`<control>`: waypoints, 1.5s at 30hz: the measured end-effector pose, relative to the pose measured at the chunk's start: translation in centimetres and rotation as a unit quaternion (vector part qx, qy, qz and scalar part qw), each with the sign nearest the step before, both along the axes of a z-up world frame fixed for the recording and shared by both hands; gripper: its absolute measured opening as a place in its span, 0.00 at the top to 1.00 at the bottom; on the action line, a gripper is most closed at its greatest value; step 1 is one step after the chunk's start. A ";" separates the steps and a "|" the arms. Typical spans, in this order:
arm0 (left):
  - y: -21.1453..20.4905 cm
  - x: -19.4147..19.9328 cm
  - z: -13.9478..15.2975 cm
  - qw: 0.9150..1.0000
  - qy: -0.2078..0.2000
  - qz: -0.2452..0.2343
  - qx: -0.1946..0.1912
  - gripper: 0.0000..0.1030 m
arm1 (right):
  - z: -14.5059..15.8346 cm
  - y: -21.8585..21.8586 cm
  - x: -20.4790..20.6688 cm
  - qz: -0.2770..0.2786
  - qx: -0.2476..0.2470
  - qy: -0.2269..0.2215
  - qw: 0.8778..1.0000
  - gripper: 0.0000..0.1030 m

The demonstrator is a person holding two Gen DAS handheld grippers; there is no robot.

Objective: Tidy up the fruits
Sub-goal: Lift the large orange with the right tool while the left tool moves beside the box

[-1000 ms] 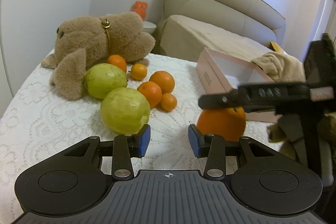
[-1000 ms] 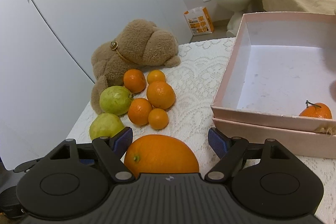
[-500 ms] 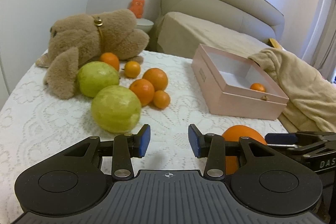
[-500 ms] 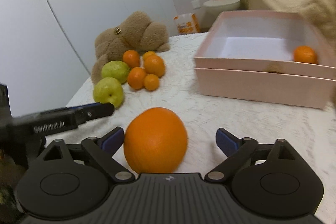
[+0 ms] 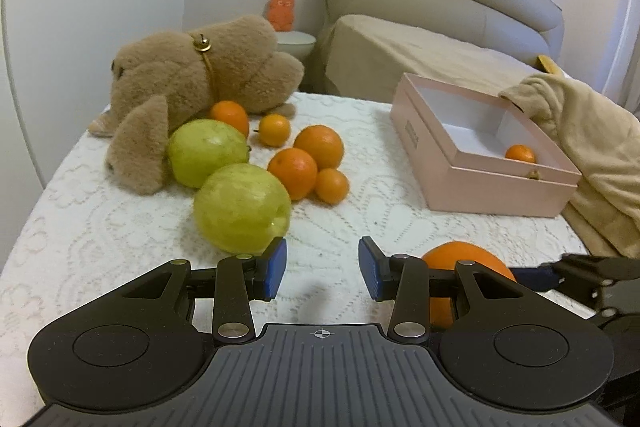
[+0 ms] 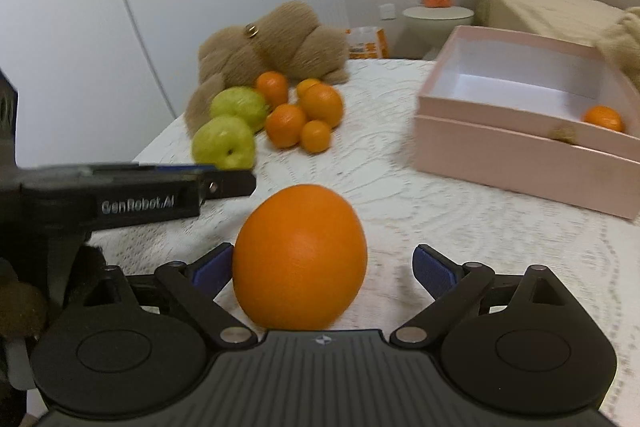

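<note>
A large orange (image 6: 300, 255) sits on the lace tablecloth between the jaws of my right gripper (image 6: 324, 267). The jaws are closing; the left pad is at the orange's side and the right pad stands apart from it. In the left wrist view the same orange (image 5: 460, 255) shows behind my left gripper (image 5: 322, 269), which is partly open with nothing between its pads. Two green fruits (image 5: 242, 207) and several small oranges (image 5: 298, 173) lie in a group farther back. A pink box (image 5: 496, 187) at the right holds one small orange (image 5: 519, 153).
A brown plush toy (image 5: 200, 75) lies behind the fruit group at the table's far left. A beige garment (image 5: 592, 131) hangs over the box's right corner. The left gripper's finger (image 6: 160, 195) reaches in from the left of the right wrist view. A bed stands beyond the table.
The right gripper drew back from the pink box toward the table's near side with the large orange, and its jaws widened off the fruit. The left gripper barely moved.
</note>
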State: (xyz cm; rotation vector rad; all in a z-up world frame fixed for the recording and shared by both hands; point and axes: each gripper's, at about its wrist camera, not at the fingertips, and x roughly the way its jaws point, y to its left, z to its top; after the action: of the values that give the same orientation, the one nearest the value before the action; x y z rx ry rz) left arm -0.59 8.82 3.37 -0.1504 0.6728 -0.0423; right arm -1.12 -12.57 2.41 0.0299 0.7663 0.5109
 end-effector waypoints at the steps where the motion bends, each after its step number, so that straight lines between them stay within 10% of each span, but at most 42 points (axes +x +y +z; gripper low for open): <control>1: 0.0 0.0 0.0 1.000 0.000 0.000 0.000 0.57 | -0.2 0.4 0.2 0.006 0.002 0.002 1.000 0.11; 5: -0.1 0.0 0.0 1.000 0.000 -0.004 -0.002 0.57 | -0.5 0.7 0.5 0.023 0.021 0.017 0.999 0.31; 10: -0.6 0.1 0.0 1.000 -0.003 -0.020 -0.005 0.57 | -0.3 -1.6 1.2 -0.002 0.067 0.048 0.997 0.32; 15: -1.6 1.3 0.0 0.999 -0.007 -0.038 -0.003 0.57 | 1.4 -4.7 0.9 -0.109 -0.001 -0.027 0.994 0.32; 19: -2.5 3.2 0.3 0.999 -0.019 -0.038 0.006 0.57 | 0.9 -6.2 1.4 -0.164 -0.069 -0.047 0.983 0.30; 24: -2.9 6.2 0.4 0.999 -0.008 -0.027 0.019 0.58 | -1.7 -8.1 1.7 -0.175 -0.020 -0.018 0.984 0.16; 29: -4.3 8.2 1.4 0.996 -0.005 -0.062 -0.061 0.57 | -1.9 -7.6 1.9 -0.161 -0.020 -0.022 0.987 0.09; 38: -10.6 14.5 1.5 0.996 -0.005 -0.065 0.068 0.57 | -2.0 -7.5 1.8 -0.160 -0.027 -0.025 0.986 0.08; 45: -8.8 12.9 1.0 0.998 -0.008 -0.045 0.053 0.56 | -2.0 -7.8 1.8 -0.161 -0.021 -0.025 0.986 0.08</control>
State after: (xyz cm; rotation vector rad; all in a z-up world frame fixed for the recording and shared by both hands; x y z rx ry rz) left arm 12.30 0.03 4.36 -0.0181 0.6639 -0.0941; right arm 0.70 -20.33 0.39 0.1008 0.7070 0.1876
